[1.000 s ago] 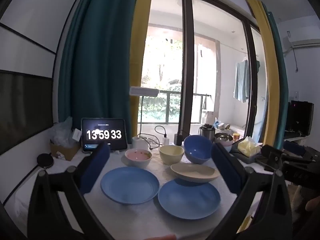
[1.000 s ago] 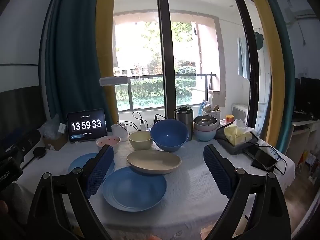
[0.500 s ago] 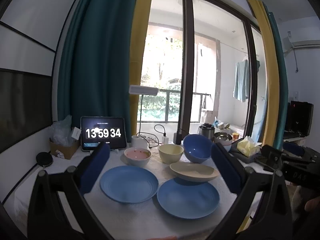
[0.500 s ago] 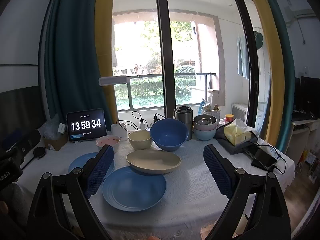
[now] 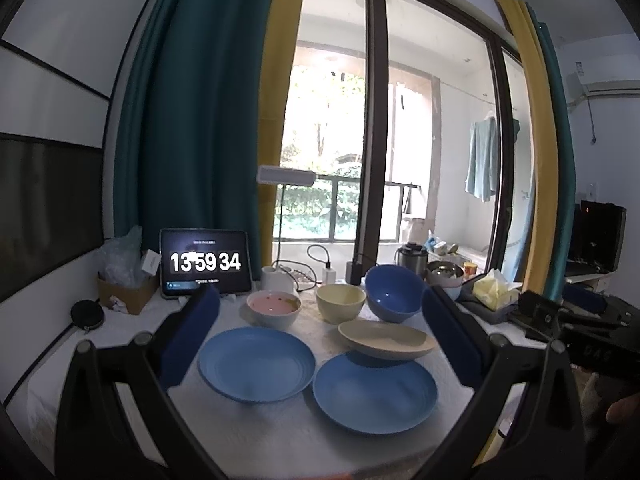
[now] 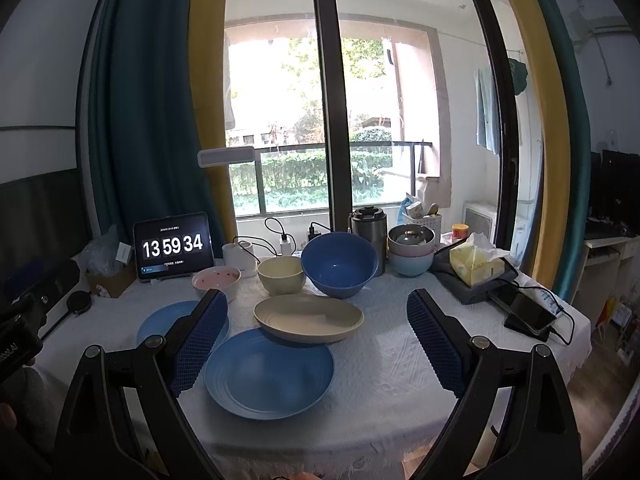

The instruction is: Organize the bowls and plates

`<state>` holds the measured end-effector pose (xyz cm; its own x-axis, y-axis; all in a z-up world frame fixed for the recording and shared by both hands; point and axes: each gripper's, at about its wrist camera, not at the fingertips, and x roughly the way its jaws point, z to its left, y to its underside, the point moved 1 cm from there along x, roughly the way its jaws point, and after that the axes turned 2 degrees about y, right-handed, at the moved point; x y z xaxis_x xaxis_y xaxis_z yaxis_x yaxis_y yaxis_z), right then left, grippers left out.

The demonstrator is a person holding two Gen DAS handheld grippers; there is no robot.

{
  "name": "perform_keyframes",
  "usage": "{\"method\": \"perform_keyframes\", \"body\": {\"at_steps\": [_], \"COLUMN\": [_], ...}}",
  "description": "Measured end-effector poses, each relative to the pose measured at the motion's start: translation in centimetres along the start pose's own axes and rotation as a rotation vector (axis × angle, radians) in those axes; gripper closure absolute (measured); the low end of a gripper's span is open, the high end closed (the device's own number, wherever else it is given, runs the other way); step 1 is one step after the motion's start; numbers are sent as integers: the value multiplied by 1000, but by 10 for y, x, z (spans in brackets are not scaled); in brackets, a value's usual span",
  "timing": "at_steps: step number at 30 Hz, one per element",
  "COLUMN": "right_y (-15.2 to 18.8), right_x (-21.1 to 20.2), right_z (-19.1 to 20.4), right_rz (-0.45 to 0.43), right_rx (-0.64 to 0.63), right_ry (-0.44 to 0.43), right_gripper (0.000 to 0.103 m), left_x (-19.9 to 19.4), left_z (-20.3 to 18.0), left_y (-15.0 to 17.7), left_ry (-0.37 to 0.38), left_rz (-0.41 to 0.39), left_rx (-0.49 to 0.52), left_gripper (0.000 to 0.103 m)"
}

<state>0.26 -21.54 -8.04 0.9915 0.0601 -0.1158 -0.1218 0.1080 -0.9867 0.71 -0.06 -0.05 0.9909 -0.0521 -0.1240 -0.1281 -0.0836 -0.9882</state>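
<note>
Two blue plates lie on the white-clothed table: a left one (image 5: 256, 363) (image 6: 160, 322) and a right one (image 5: 374, 392) (image 6: 269, 372). A beige shallow dish (image 5: 386, 339) (image 6: 309, 317) rests partly on the right plate's far rim. Behind stand a pink-lined bowl (image 5: 273, 309) (image 6: 216, 281), a cream bowl (image 5: 341, 303) (image 6: 281, 275) and a large blue bowl (image 5: 394, 293) (image 6: 339, 263). My left gripper (image 5: 320, 336) is open and empty above the near table. My right gripper (image 6: 316, 334) is open and empty, held back from the dishes.
A tablet clock (image 5: 204, 262) and a cardboard box (image 5: 126, 290) stand at the back left. A kettle (image 6: 369, 227), stacked bowls (image 6: 411, 250), a tissue pack (image 6: 476, 263) and a phone (image 6: 528, 312) occupy the back right. Cables and chargers (image 6: 286, 240) lie behind the bowls.
The clock went from 13:59:33 to 13:59:34. Both views shifted only very slightly; nothing on the table moved and both grippers stayed open.
</note>
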Motion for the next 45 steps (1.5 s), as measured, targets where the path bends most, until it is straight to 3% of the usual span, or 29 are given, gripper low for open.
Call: {"method": "perform_keyframes", "body": {"at_steps": [45], "right_y": [2], "right_x": [8], "right_z": [9], "right_rz": [38], "right_rx": [7], "right_ry": [-19], "right_gripper": [9], "left_x": [7], "left_z": [11], "left_y": [11], "left_ry": [-3], "left_rz": [35], "left_rx": [-29], "left_gripper": [1]}}
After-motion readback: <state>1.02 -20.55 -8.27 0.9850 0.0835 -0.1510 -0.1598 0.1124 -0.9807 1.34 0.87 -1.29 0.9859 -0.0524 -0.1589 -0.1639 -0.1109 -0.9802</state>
